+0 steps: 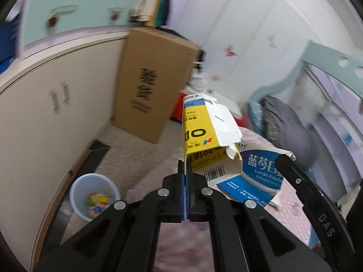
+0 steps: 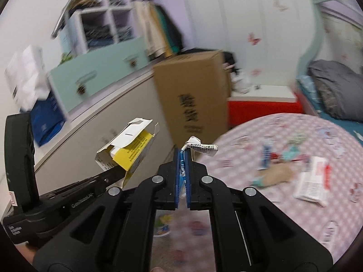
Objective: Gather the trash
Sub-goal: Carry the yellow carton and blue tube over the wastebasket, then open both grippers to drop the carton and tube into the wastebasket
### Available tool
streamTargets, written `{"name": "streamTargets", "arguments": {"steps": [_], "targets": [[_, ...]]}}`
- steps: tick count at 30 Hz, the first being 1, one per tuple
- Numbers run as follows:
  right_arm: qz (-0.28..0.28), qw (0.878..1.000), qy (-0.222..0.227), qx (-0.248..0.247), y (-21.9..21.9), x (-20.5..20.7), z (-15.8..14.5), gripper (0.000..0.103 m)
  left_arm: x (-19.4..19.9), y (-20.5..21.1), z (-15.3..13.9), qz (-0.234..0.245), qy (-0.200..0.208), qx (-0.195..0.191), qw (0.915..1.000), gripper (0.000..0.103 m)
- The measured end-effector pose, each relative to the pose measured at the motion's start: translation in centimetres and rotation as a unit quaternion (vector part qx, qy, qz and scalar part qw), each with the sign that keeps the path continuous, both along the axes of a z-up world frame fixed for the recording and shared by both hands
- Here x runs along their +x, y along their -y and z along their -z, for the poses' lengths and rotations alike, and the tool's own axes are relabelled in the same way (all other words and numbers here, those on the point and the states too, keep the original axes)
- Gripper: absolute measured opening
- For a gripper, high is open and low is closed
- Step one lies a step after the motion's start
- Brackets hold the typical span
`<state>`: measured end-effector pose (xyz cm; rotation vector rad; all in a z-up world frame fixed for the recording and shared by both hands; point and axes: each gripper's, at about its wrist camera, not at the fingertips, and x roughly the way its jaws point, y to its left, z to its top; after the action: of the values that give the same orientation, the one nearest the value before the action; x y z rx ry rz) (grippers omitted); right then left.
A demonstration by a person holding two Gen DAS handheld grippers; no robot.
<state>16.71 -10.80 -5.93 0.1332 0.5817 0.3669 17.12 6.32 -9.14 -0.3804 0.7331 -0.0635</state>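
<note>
My left gripper (image 1: 186, 170) is shut on the edge of an opened yellow and white carton (image 1: 204, 133), which stands up from the pads. The right wrist view shows the same carton (image 2: 129, 149) at the left gripper's (image 2: 113, 172) tip. My right gripper (image 2: 182, 156) is shut on a crushed blue and white carton (image 2: 202, 147); its printed blue face (image 1: 256, 174) shows in the left wrist view beside the right gripper (image 1: 285, 161). A pale blue waste bin (image 1: 94, 196) holding wrappers stands on the floor, low and to the left.
A pink checked table (image 2: 295, 215) carries a white and red box (image 2: 313, 181) and blurred wrappers (image 2: 267, 156). A tall cardboard box (image 1: 154, 83) stands on the floor against a cream cabinet (image 1: 56, 104). A bed with a grey blanket (image 2: 333, 88) lies at the right.
</note>
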Motion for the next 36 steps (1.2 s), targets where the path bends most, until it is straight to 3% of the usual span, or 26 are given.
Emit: {"name": "streamTargets", "arguments": {"steps": [10,18,24,25,29,32,36], "targets": [[-0.097,0.993,-0.065,-0.021,-13.3,4.4,6.2,0.004,0.5,-13.2,5.9,-0.13,-0.07,0.015,0.9889,0.001],[-0.139,0.983,-0.109,-0.052,-20.7,7.1,12.2,0.005,1.6,-19.4,10.6,-0.187,-0.119,0.031,0.9745,0.001],[-0.136,0.98,-0.144,-0.038,-22.7,9.6,16.0,0.006,2.6,-21.7,13.4,-0.205,-0.149,0.044,0.9663,0.001],[-0.132,0.979,-0.147,-0.041,-22.8,9.7,16.3,0.008,2.7,-21.8,13.7,-0.205,-0.153,0.043,0.9658,0.001],[-0.129,0.979,-0.151,-0.039,-22.6,9.7,16.9,0.043,3.1,-22.1,14.8,-0.204,-0.164,0.046,0.964,0.001],[-0.126,0.98,-0.15,-0.037,-22.0,9.4,16.7,0.044,3.0,-21.9,15.2,-0.201,-0.166,0.045,0.9643,0.001],[-0.123,0.982,-0.14,-0.034,-21.1,8.7,15.6,0.051,2.9,-21.5,15.2,-0.199,-0.166,0.045,0.9648,0.001]]}}
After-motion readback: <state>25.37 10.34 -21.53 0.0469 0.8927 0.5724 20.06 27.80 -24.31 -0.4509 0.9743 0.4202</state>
